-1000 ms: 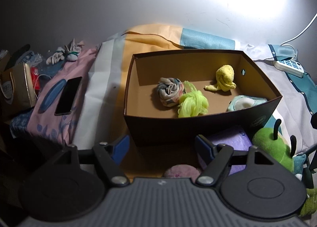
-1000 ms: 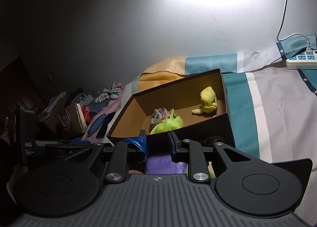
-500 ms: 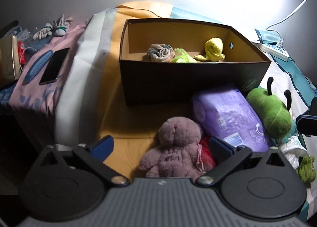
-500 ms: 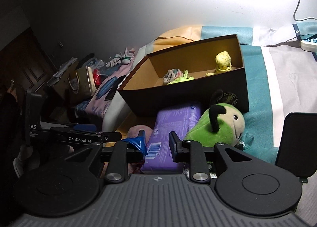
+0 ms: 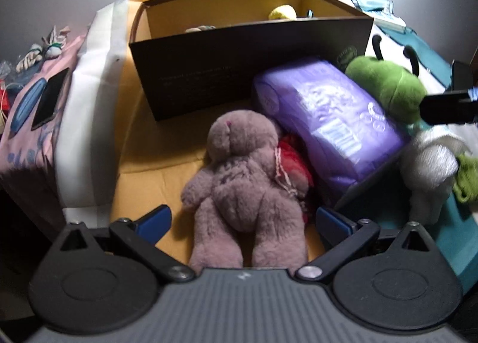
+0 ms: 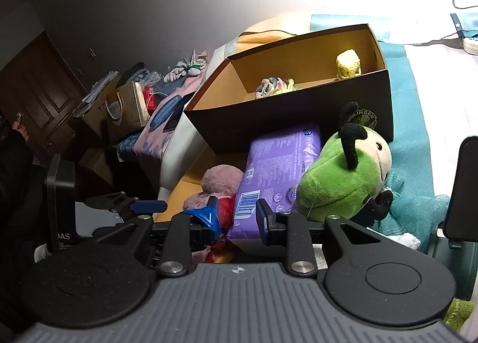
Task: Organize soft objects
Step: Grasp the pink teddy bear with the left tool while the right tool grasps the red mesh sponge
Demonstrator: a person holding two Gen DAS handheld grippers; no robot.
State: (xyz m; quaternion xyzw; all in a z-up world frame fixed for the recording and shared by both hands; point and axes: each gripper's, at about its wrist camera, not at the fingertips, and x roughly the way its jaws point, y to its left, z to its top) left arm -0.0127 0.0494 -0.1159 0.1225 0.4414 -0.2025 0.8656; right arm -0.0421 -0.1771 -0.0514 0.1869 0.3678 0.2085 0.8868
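A mauve teddy bear [image 5: 242, 169] lies face down on the yellow sheet, in front of a dark cardboard box [image 5: 239, 68]. My left gripper [image 5: 242, 219] stands wide open, its blue fingers either side of the bear's legs without pressing them. A purple soft pack [image 6: 277, 163] leans beside the bear, with a green plush [image 6: 337, 181] to its right. My right gripper [image 6: 237, 217] hovers over the pack's near corner. Its jaws are opening, a narrow gap apart, and the pads grip nothing. The box holds a yellow toy [image 6: 348, 63] and a rolled cloth [image 6: 267, 87].
A red item [image 5: 294, 160] is wedged between bear and pack. A white fluffy thing [image 5: 427, 169] and teal netting [image 6: 418, 202] lie to the right. A phone [image 5: 49, 97] and rope toy [image 5: 38, 51] rest on the pink cloth at left, past them a gift bag [image 6: 125, 109].
My left gripper opened wide and dropped from above the box to the teddy bear in front of it. My right gripper sank toward the purple pack and green plush.
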